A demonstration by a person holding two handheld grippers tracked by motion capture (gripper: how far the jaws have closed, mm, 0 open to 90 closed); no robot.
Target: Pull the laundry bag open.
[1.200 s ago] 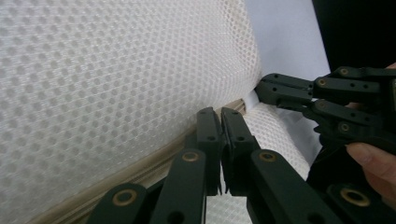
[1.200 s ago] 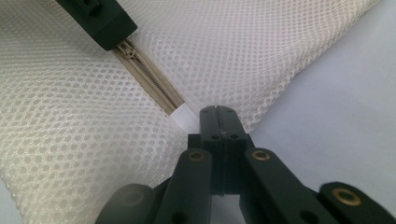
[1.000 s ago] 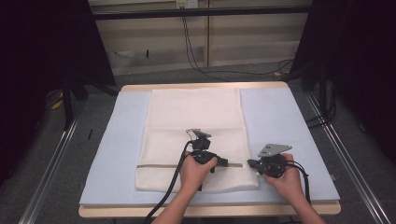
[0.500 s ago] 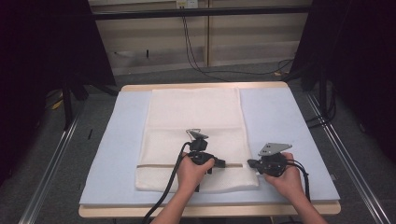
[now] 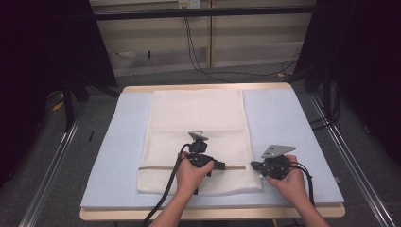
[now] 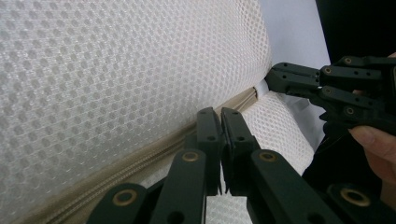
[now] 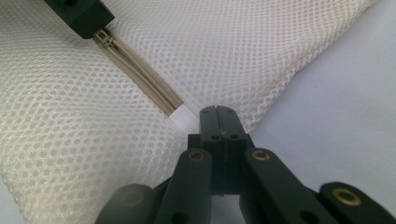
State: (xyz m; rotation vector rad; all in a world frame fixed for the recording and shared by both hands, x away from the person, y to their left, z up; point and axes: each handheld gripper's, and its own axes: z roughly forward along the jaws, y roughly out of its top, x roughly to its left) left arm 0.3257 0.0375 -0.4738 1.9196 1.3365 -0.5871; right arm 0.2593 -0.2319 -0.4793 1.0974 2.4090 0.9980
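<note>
High view's overhead, facing forward and down on the whole counter (image 5: pixel 293 123). Both tongs cams sit super close, sharing the mesh bag's zipper (image 6: pixel 140 161) end.

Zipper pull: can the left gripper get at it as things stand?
Probably yes. The left gripper sits shut right on the zipper of the mesh bag, apparently on the pull; the right gripper pinches the bag's edge farther along, out of its way.

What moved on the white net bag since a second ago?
Almost nothing. The left gripper stays shut at the zip of the mesh bag, and the right gripper stays shut on the bag's white end tab. The bag lies flat on the blue mat as before.
</note>
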